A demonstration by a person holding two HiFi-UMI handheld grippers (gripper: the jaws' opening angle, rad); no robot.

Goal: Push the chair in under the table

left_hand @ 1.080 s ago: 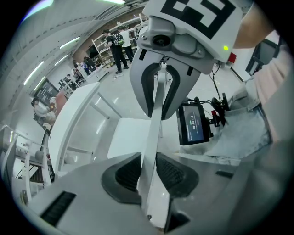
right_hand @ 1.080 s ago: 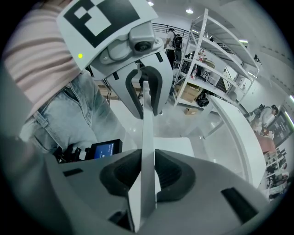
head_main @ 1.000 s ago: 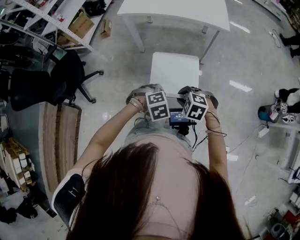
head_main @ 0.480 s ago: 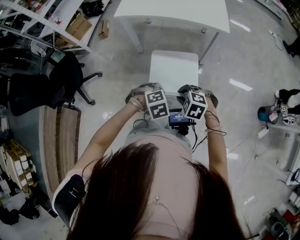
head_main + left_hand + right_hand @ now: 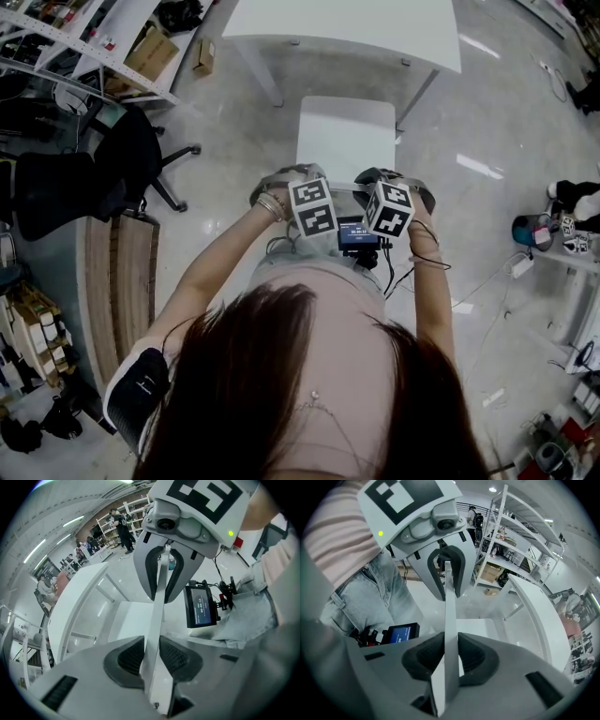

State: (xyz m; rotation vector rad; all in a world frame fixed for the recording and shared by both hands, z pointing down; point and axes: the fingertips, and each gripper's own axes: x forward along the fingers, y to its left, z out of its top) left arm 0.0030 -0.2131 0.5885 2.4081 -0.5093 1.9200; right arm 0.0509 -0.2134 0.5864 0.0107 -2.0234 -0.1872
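A white chair stands in front of me, its seat just short of the white table at the top of the head view. Its thin white backrest edge runs between the pads of both grippers. My left gripper is shut on that edge, and its marker cube shows above the near end of the seat. Beside it, my right gripper clamps the same backrest edge, under its own cube. Each gripper view shows the other gripper at the far end of the edge.
A black office chair stands at the left, by metal shelves with a cardboard box. A wooden board lies on the floor at the left. A small screen hangs at the person's waist. Cables and a blue object lie at the right.
Both grippers and the chair have slid forward towards the table; the gap between the seat's far edge and the table has narrowed. Both grips are unchanged.
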